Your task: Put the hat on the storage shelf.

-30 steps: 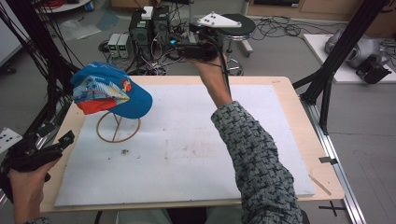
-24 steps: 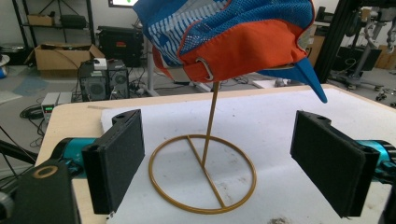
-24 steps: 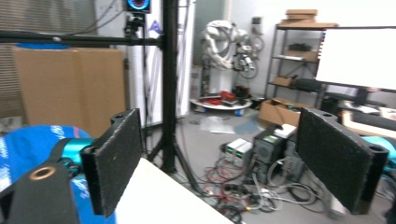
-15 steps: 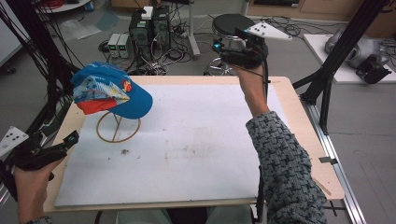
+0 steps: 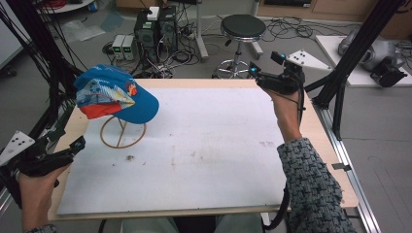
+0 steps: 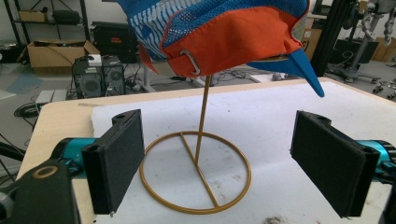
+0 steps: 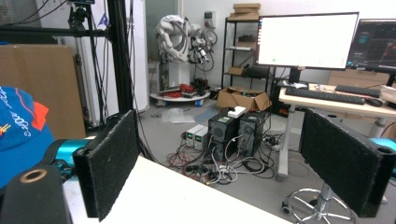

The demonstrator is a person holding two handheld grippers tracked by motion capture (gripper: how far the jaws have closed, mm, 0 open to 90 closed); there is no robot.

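A blue and orange cap [image 5: 116, 97] sits on a gold wire stand [image 5: 123, 135] at the far left of the white sheet [image 5: 209, 145]. My left gripper [image 5: 80, 144] is held low at the table's left edge, pointing at the stand. In the left gripper view its jaws [image 6: 217, 119] stand wide open on either side of the stand [image 6: 196, 172], apart from it, below the cap [image 6: 224, 32]. My right gripper [image 5: 265, 64] hovers over the far right corner, open; its jaws [image 7: 218, 116] have just been opening, with nothing between them. The cap's edge [image 7: 18, 126] shows at their left.
A black stool [image 5: 243, 26] and computer boxes [image 5: 155, 26] with cables stand on the floor beyond the far edge. Black frame posts [image 5: 350, 63] rise at both sides of the table. The wooden tabletop [image 5: 335, 160] borders the sheet.
The right hand has swung from above the far middle to the far right corner and come lower. The left hand has stayed where it was. The cap has not moved.
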